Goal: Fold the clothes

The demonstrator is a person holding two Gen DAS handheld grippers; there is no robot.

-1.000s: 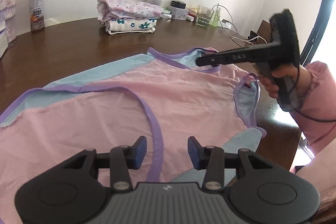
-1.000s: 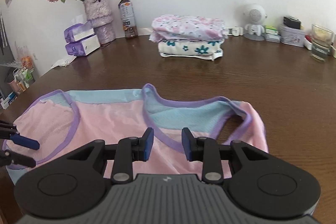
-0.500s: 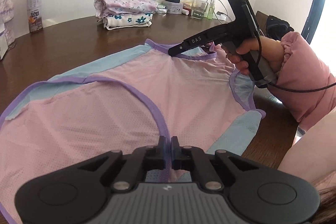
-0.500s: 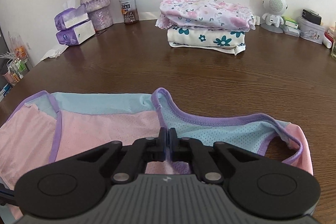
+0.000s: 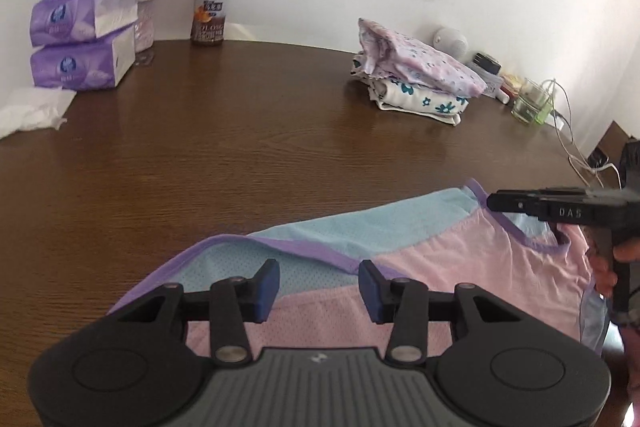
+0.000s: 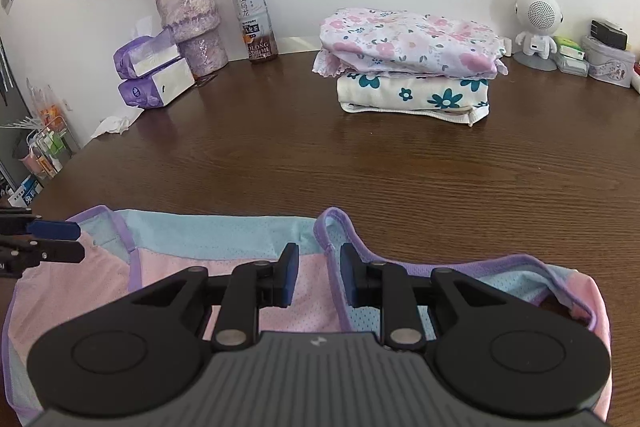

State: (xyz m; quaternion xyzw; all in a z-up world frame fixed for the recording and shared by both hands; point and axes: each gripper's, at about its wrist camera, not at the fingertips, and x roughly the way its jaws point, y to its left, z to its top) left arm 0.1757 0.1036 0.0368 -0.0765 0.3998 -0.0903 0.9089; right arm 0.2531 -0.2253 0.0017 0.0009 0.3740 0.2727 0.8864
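A pink and light-blue mesh garment (image 5: 460,259) with purple trim lies folded over on the brown table (image 5: 240,155), near its front edge. My left gripper (image 5: 319,287) hovers over the garment's left end; its jaws are opening, the cloth lies below them and the pads do not press on it. In the right wrist view the garment (image 6: 224,239) spreads under my right gripper (image 6: 318,275), whose jaws are opening around the purple neck trim without gripping it. The left gripper (image 6: 76,242) shows at that view's left edge, and the right gripper (image 5: 494,203), held by a hand, at the left wrist view's right edge.
A stack of two folded floral garments (image 6: 412,67) sits at the back of the table. A tea bottle (image 6: 254,23), a vase of roses (image 6: 188,23), tissue packs (image 5: 80,39), a white speaker figure (image 6: 536,23), a glass (image 5: 530,103) and cables line the wall side.
Both grippers shut on the garment's near part, carried it towards the far edge so it folded over, and have now opened. The left wrist view swung to the left.
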